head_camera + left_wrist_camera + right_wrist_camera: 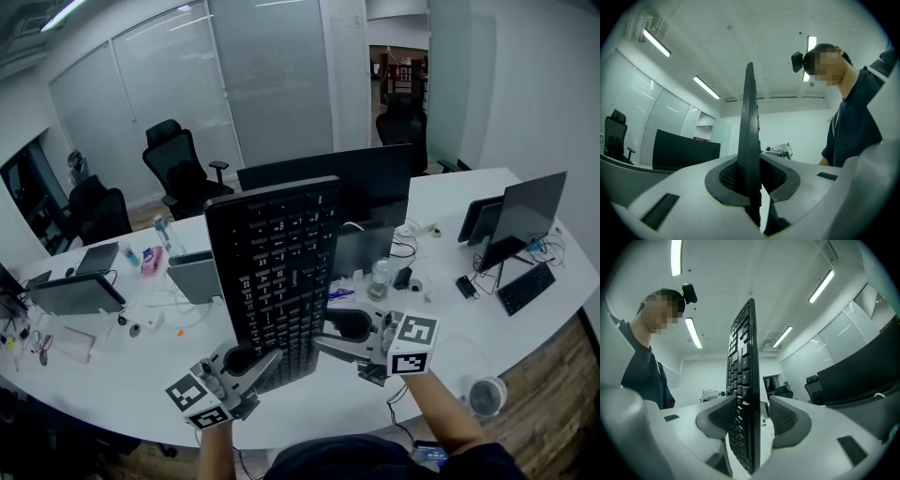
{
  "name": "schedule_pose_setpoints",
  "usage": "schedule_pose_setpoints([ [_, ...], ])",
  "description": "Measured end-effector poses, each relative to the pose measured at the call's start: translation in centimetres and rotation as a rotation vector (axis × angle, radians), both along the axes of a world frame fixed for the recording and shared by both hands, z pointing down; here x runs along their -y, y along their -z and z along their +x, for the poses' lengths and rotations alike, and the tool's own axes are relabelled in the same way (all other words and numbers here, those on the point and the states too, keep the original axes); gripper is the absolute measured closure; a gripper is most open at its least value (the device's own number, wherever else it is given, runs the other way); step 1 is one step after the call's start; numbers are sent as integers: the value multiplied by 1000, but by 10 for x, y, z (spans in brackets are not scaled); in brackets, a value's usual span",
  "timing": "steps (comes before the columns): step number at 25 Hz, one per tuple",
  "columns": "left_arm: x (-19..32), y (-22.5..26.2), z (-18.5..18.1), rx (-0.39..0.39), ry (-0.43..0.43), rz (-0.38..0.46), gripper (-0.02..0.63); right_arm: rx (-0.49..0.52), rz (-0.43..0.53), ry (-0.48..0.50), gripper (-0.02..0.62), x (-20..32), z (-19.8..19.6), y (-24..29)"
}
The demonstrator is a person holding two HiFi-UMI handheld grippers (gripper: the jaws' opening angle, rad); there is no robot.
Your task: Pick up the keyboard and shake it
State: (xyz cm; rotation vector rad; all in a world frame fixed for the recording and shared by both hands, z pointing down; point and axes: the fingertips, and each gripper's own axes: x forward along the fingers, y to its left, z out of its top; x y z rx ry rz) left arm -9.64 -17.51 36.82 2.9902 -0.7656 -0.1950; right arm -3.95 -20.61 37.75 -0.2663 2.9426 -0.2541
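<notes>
The flat black plastic keyboard (277,272) has a matt body and smooth keys with a faint sheen. The left gripper (253,362) and right gripper (339,343) have smooth, matt light-grey plastic shells; their dark pads (726,176) look rubbery, with a fine grid texture. The curved white table (122,375) is smooth and softly glossy. The brown floor (553,394) looks like wood planks. The tall wall panels (272,75) look like frosted glass

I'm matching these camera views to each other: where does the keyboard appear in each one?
Head view: keyboard raised at centre, keys facing the camera.
Left gripper view: keyboard edge-on at centre, between the jaws.
Right gripper view: keyboard edge-on at centre, keys facing left.
Shared landmark: the dark monitor.
</notes>
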Motion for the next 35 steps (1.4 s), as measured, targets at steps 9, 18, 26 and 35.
schedule_pose_setpoints([
  [9,-11,-5,15,-95,-114,-64,526,112,-33,171,406,-22,-11,11],
  [18,-12,-13,14,-120,-151,-122,525,95,-90,199,469,-26,-19,6],
  [26,-10,-22,15,-148,-177,-168,525,91,-135,177,492,-24,-18,-3],
  [35,-7,-35,14,-188,-190,-206,523,70,-186,162,500,-20,-19,-15],
])
